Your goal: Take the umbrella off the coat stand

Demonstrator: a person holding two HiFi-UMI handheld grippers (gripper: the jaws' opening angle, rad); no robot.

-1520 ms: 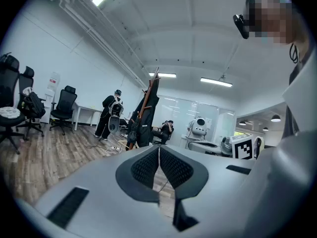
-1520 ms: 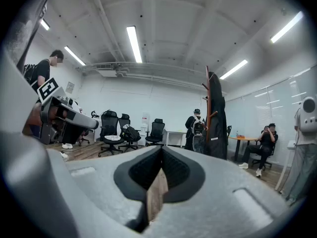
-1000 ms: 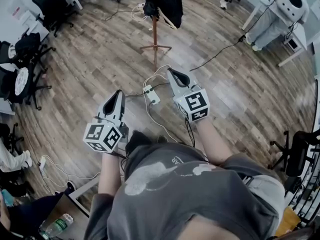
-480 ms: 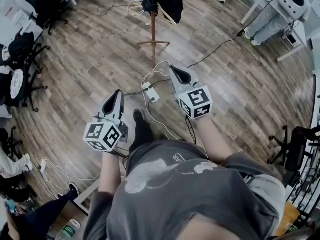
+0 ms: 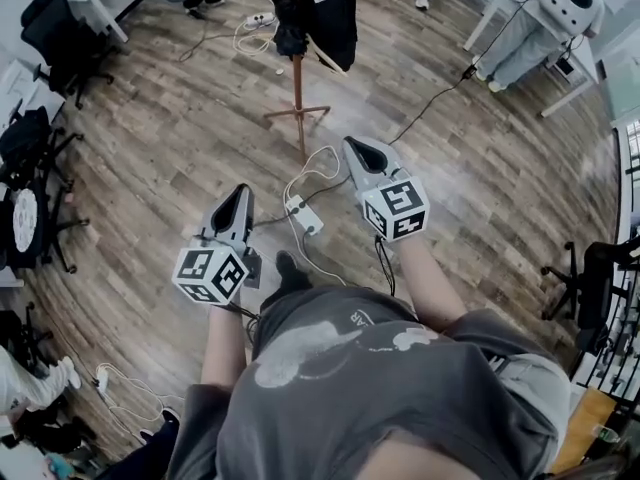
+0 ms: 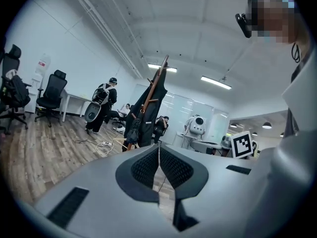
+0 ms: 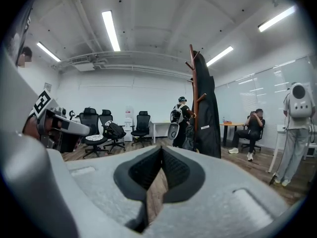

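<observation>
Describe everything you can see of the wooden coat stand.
The reddish-brown wooden coat stand is a slim upright pole on short splayed legs, standing on the wood-plank floor. Short angled pegs branch near its top. A long black coat hangs from it, covering the upper pole.

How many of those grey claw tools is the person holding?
2. In the head view the left gripper is left of centre and the right gripper right of centre, further ahead. Both are shut and empty. None seem hidden.
</observation>
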